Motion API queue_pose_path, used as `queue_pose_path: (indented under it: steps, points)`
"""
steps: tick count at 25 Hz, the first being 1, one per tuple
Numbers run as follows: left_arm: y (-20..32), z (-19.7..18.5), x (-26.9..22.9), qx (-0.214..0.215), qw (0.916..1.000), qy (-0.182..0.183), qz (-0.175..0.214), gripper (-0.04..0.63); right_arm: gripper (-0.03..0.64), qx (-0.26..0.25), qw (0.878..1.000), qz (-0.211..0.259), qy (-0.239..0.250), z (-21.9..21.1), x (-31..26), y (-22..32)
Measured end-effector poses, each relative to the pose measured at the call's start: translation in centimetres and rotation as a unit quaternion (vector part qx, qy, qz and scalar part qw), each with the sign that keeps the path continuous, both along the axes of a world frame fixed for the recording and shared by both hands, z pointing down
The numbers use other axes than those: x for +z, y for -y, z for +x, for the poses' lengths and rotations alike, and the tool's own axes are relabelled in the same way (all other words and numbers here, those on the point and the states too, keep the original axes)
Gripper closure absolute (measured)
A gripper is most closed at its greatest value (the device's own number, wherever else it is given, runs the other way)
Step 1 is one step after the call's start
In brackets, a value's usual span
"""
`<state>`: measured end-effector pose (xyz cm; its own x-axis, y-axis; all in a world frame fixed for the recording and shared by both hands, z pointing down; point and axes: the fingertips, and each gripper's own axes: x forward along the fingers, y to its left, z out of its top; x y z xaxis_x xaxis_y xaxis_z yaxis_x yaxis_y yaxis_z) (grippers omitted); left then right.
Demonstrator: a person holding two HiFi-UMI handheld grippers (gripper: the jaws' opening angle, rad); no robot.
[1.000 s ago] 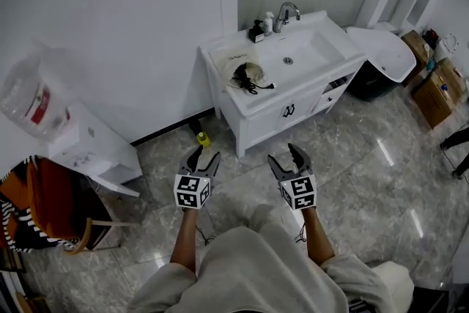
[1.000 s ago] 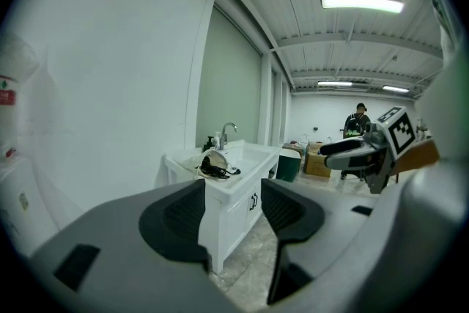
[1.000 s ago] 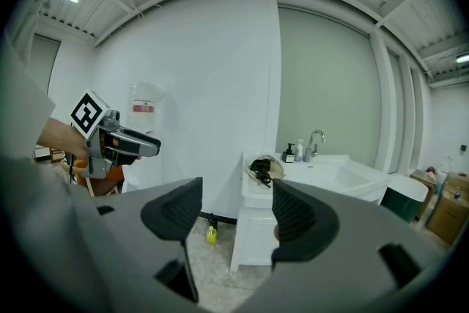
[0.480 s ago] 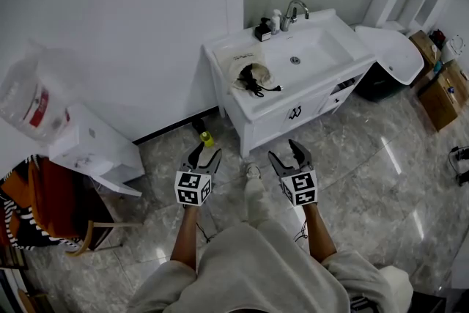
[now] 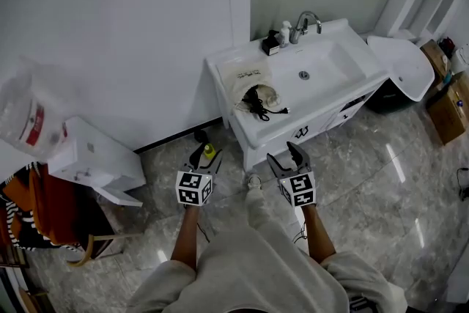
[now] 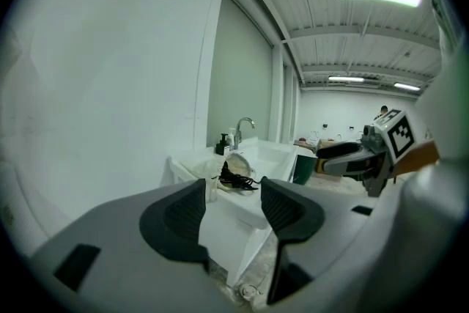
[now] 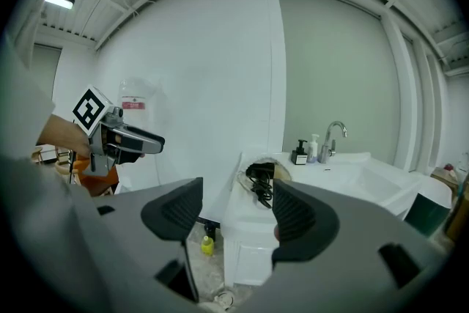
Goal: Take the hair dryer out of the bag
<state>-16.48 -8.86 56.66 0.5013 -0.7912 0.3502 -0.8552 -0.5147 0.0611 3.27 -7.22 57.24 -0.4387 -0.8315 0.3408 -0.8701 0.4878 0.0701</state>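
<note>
A cream drawstring bag (image 5: 249, 78) lies on the left end of the white washbasin counter (image 5: 258, 125). The black hair dryer (image 5: 257, 98) sits in the bag's open mouth, its black cord spilling toward the counter's front edge. The same dryer (image 6: 233, 176) shows in the left gripper view and the dryer (image 7: 261, 177) in the right gripper view, ahead of the jaws. My left gripper (image 5: 203, 156) and right gripper (image 5: 285, 156) hover over the floor short of the cabinet, both open and empty.
A tap (image 5: 307, 20) and small bottles (image 5: 277, 39) stand at the back of the basin. A yellow bottle (image 5: 209, 151) sits on the floor by the cabinet's left corner. A white box (image 5: 94, 160) lies left, a bin (image 5: 399, 70) right.
The view has closed in on the washbasin: the cabinet now sits nearer both grippers. The grippers stay open and empty, held side by side as before.
</note>
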Motion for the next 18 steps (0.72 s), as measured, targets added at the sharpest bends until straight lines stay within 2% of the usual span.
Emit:
queue_pose_path:
  steps: [10, 18]
  points:
    - [12.7, 0.6, -0.5, -0.029, 0.9995, 0.003, -0.011, 0.366, 0.325, -0.037, 0.999, -0.014, 0.001, -0.1, -0.3, 14.0]
    - [20.6, 1.7, 0.3, -0.041, 0.9988, 0.002, -0.025, 0.367, 0.327, -0.058, 0.998, -0.024, 0.002, 0.3, 0.1, 23.2]
